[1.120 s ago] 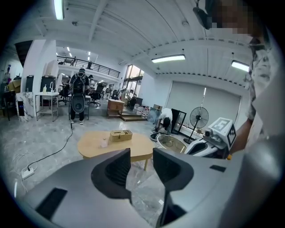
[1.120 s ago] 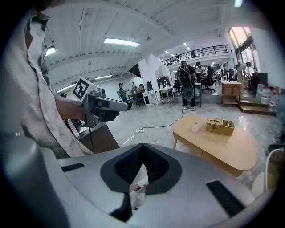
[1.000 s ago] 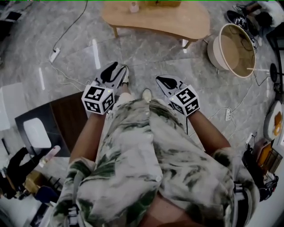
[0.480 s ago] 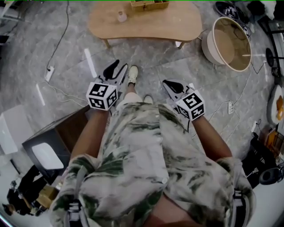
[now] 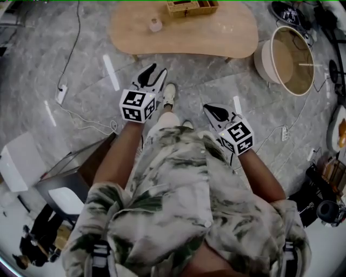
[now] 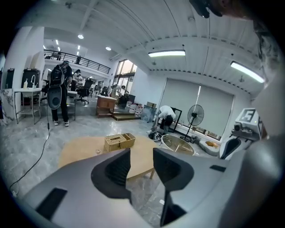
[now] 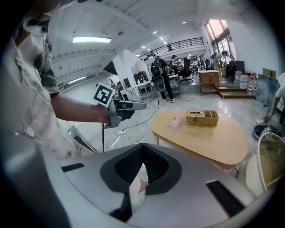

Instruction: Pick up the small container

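Note:
The small container (image 5: 155,25) is a little pale jar on the oval wooden table (image 5: 216,38), far ahead of both grippers. It also shows as the jar (image 7: 175,121) in the right gripper view and as a tiny speck of a jar (image 6: 98,151) in the left gripper view. My left gripper (image 5: 157,71) is held over the floor short of the table, open and empty, with a clear gap at the left gripper (image 6: 141,152). My right gripper (image 5: 210,109) hangs lower and nearer the body; the right gripper (image 7: 141,146) is shut on nothing.
A wicker basket (image 5: 192,6) sits on the table's far side. A round tub-shaped side table (image 5: 292,59) stands to the right. A power strip (image 5: 61,93) with cables lies left on the marble floor, and a dark cabinet (image 5: 81,167) is at lower left. People stand far off (image 6: 58,93).
The person has stepped toward the table, which now shows more fully. The left gripper has moved forward and up; the right has barely shifted. Both jaws stand as before.

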Available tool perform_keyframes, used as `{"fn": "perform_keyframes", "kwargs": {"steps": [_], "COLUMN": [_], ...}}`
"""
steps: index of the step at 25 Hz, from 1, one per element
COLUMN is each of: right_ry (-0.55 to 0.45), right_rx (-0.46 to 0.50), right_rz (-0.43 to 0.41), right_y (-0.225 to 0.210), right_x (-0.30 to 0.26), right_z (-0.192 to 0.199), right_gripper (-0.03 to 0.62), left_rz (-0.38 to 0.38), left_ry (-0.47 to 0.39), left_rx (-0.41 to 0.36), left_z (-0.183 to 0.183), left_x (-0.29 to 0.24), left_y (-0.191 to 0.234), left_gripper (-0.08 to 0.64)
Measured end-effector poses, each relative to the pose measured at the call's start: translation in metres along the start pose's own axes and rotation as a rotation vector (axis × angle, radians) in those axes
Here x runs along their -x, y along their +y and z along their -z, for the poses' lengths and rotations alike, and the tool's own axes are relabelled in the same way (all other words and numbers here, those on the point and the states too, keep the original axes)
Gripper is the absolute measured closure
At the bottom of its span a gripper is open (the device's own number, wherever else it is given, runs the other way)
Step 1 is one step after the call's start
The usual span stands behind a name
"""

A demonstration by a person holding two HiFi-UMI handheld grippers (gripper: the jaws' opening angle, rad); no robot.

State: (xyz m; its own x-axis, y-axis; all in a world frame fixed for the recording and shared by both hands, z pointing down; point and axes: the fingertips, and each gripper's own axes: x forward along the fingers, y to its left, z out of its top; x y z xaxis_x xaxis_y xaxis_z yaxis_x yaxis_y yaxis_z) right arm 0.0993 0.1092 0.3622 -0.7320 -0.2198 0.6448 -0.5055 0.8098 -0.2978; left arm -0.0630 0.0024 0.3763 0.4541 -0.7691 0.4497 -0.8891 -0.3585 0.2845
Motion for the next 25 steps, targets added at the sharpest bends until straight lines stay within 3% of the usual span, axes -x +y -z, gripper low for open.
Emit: {"fn": "perform_keyframes", "kwargs": {"steps": [7, 16, 25], "right_ry": [0.036, 0.114, 0.173], "right_rx": [-0.031, -0.098, -0.094], "right_rz": [0.008, 0.005, -0.026], "right_y": [-0.03, -0.06, -0.103], "right_x": [-0.05, -0.101, -0.174], "right_z": [-0.018, -0.016, -0.027], "right_gripper": [0.572, 0.572, 0.571], "left_rz": [0.029, -0.007, -0.036], "left_ry": [0.006, 0.062, 0.119], "left_rx": [-0.019, 0.012, 0.014], "left_z": [0.001, 0.03, 0.061], "left_x": [-0.061, -0.145, -0.231], "left_y": [0.066, 0.161, 0.238], "left_gripper": [0.386, 0.37, 0.359]}}
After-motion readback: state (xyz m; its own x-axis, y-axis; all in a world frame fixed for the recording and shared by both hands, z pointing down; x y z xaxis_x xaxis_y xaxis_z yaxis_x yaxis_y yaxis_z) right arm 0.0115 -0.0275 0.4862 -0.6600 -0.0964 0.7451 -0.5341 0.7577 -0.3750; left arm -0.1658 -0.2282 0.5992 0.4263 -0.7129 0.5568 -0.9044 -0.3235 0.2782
